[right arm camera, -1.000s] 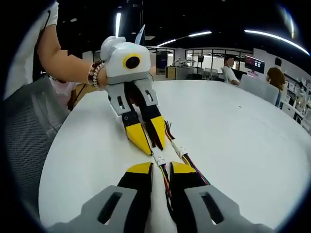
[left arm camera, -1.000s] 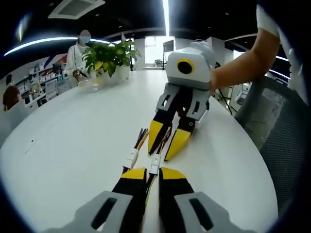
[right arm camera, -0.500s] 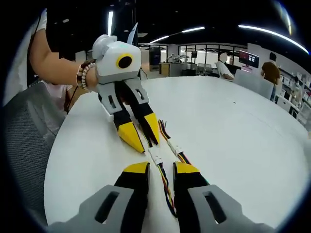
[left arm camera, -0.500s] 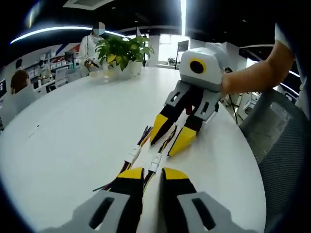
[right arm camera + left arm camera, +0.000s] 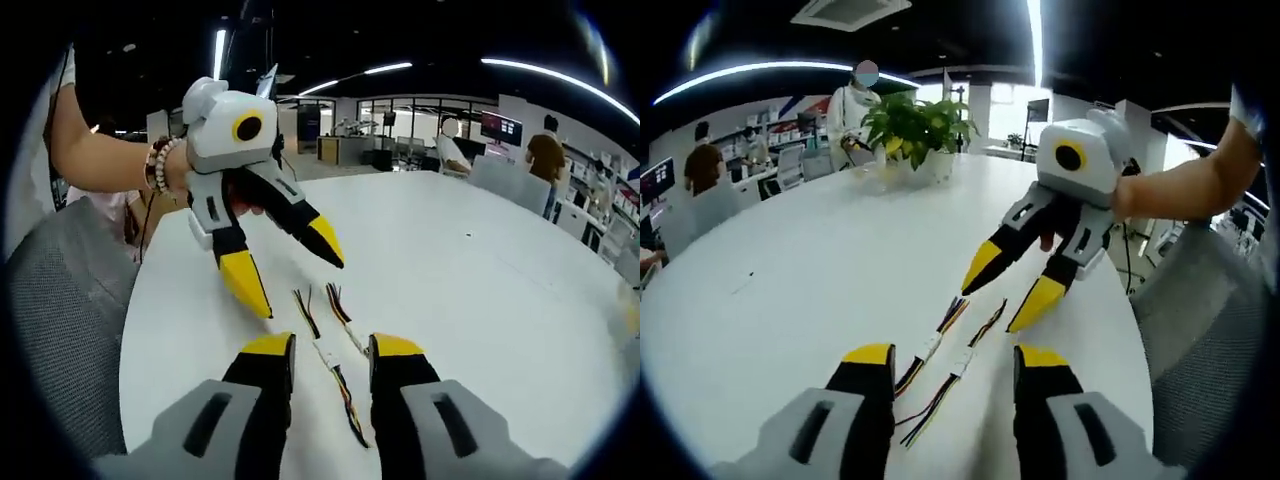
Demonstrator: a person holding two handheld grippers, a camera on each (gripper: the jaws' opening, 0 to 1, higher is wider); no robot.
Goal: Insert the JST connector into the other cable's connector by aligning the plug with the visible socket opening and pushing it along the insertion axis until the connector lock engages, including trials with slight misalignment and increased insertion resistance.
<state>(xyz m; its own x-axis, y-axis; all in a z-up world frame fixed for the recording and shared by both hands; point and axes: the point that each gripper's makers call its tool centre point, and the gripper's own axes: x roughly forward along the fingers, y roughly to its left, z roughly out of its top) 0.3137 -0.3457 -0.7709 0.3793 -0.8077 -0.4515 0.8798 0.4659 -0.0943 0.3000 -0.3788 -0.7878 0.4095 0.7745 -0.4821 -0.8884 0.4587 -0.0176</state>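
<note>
Left tool (image 5: 952, 358), right tool (image 5: 331, 345) spread wide above cables (image 5: 945, 360) on table (image 5: 790, 280).

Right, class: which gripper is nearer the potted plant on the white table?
Right. The right gripper hangs open further along the table towards the potted plant. The left gripper, also open, sits at the end opposite the plant.
</note>
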